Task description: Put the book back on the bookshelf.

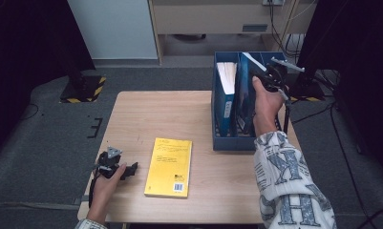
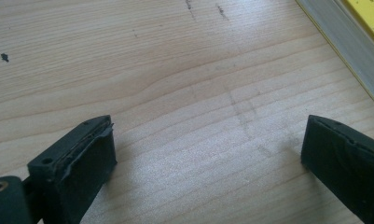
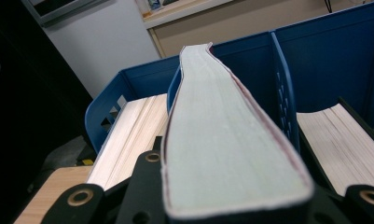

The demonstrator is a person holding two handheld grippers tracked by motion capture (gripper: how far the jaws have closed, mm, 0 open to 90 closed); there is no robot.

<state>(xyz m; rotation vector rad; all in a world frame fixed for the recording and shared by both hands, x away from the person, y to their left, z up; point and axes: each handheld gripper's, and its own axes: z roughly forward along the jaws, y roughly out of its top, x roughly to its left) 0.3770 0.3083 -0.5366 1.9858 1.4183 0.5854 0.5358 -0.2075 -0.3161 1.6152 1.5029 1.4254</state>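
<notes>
While clamped in right tongs (image 3: 236, 205), book (image 3: 222, 130) over blue bin (image 3: 315, 42), left tongs (image 2: 208, 158) apart.

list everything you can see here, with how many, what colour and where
table: 1, light wood, centre
yellow book: 1, yellow, flat on table near front
rack: 1, blue, table's right rear
held book: 1, dark cover, pale page edges, over rack, in right tongs
standing books: at least 2, pale page edges, in rack
left tongs: 1, black, open, on table left of yellow book
right tongs: 1, black, shut on held book
sleeve: 1, white with lettering, right arm
</notes>
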